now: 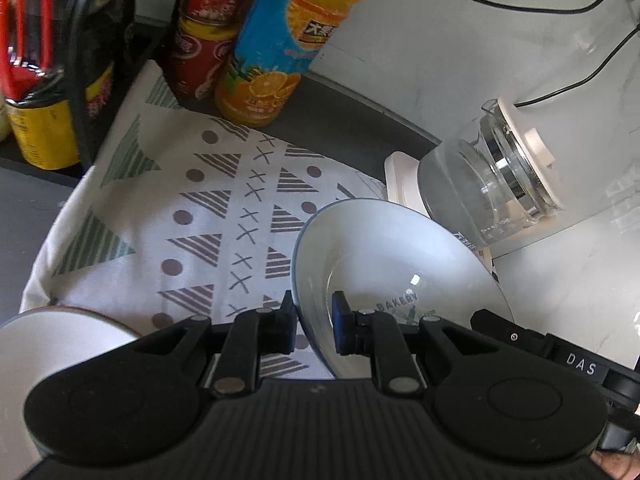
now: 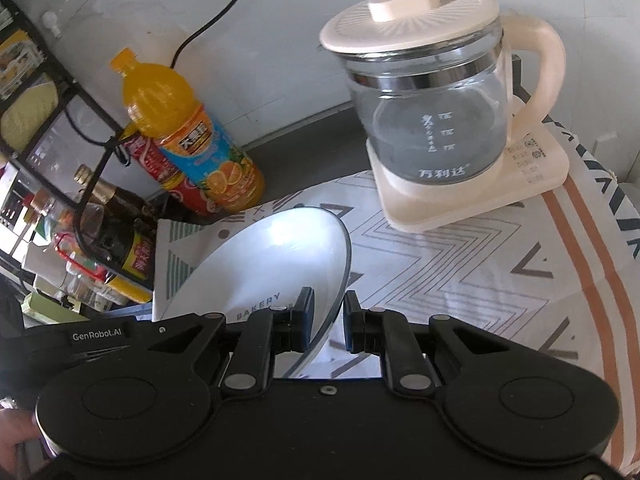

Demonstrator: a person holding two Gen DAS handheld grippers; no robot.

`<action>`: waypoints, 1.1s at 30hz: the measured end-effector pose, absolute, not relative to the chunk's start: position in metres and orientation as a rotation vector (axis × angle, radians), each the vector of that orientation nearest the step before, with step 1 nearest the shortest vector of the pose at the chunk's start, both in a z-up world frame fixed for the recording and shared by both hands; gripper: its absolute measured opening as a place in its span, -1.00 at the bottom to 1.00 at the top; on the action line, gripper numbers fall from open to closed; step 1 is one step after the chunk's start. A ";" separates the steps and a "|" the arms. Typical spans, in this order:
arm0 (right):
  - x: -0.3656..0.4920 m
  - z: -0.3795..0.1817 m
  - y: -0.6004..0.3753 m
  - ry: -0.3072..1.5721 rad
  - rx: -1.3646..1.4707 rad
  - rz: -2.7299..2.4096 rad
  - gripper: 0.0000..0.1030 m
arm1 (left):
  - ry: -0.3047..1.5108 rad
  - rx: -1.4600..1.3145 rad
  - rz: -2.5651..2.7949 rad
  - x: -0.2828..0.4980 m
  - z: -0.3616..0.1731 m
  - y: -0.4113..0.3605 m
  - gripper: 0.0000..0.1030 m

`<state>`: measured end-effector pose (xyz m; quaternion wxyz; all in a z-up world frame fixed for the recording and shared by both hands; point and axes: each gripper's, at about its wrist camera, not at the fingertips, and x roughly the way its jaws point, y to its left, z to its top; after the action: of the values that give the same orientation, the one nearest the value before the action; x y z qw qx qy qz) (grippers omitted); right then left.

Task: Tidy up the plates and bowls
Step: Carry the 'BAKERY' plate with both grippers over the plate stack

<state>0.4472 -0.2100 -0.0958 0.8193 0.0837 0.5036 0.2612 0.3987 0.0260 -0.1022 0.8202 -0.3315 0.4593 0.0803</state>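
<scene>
A white deep plate [image 1: 400,256] printed "BAKERY", with a thin dark rim, hangs tilted above the patterned cloth, held from both sides. My left gripper [image 1: 314,320] is shut on its left rim, one pad inside and one outside. My right gripper [image 2: 328,316] is shut on the opposite rim of the same plate [image 2: 272,256]. A second white bowl [image 1: 60,340] with a brownish rim lies at the lower left of the left wrist view, partly hidden behind the gripper body.
A glass kettle [image 2: 424,120] on a cream base stands on the patterned cloth [image 1: 168,208] behind the plate. An orange juice bottle [image 2: 192,136], red cans [image 1: 204,32] and sauce bottles [image 2: 116,224] line the back left. Black cables run along the wall.
</scene>
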 end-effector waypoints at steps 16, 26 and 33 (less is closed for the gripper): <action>0.386 -0.082 -0.171 1.055 0.172 0.603 -0.70 | 0.945 -0.729 0.207 0.328 -0.088 0.063 -0.70; 0.344 -0.087 -0.156 1.064 0.159 0.619 -0.70 | 0.939 -0.734 0.232 0.276 -0.091 0.083 -0.70; 0.313 -0.091 -0.151 1.068 0.154 0.613 -0.70 | 0.949 -0.736 0.232 0.246 -0.098 0.089 -0.70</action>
<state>0.3129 -0.1514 -0.0911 0.8137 0.0719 0.5002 0.2873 0.2457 0.0893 -0.0979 0.8187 -0.3455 0.4454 0.1090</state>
